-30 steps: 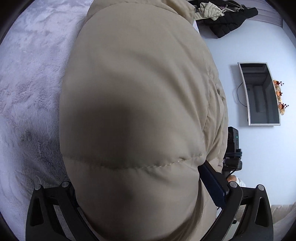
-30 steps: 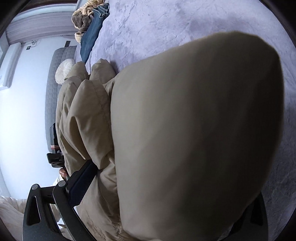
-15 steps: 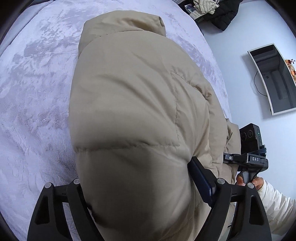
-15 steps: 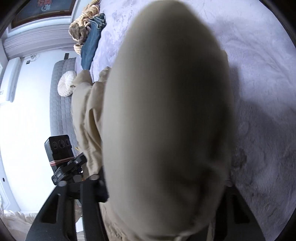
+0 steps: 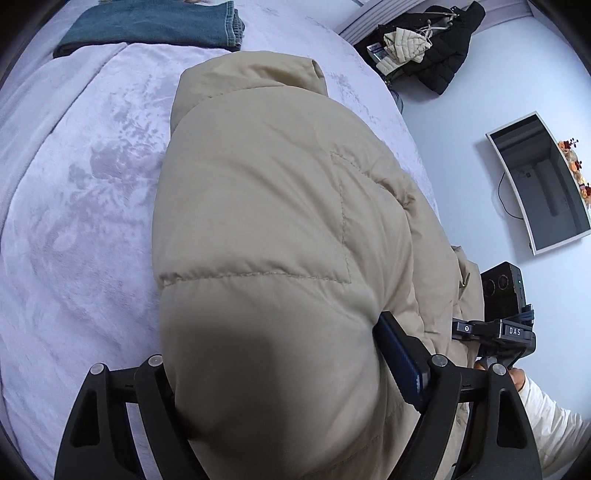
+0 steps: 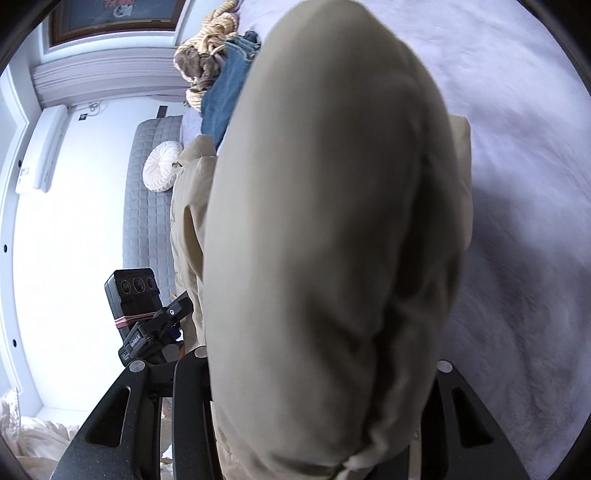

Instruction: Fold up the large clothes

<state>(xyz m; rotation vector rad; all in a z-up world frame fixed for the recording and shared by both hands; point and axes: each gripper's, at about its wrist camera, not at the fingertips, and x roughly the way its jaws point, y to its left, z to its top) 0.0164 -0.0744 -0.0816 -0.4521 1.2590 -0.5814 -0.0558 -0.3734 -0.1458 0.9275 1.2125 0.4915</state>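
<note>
Beige puffer jacket (image 5: 266,229) filling centre of left wrist view, bulk spread from 12 to 6 o'clock over pale lilac plush bed cover (image 5: 74,221), collar end up at 12 o'clock. Left gripper (image 5: 295,387) clamped on jacket padding at 6 o'clock, fabric bulging up between black fingers (image 5: 400,354), blue pad pressing into fabric at 4 o'clock. Right gripper (image 6: 321,398) likewise closed on jacket (image 6: 325,240) in right wrist view, padding swelling out between its fingers and blocking most of frame from 12 to 6 o'clock; pads hidden under fabric. Other gripper's body and camera box visible at 4 o'clock in left view, at 8 o'clock in right view, just beside jacket edge. Folded blue jeans (image 5: 147,26) at 11 o'clock on bed cover, apart from jacket. Black coat (image 5: 447,55) with small beige puffer piece on it at 1 o'clock, off the bed. Wall TV (image 5: 539,184) at 3 o'clock. Grey quilted headboard (image 6: 147,199) and round white cushion (image 6: 162,171) at 9 o'clock in right view, tan knotted blanket (image 6: 207,55) at 11 o'clock beside jeans.
</note>
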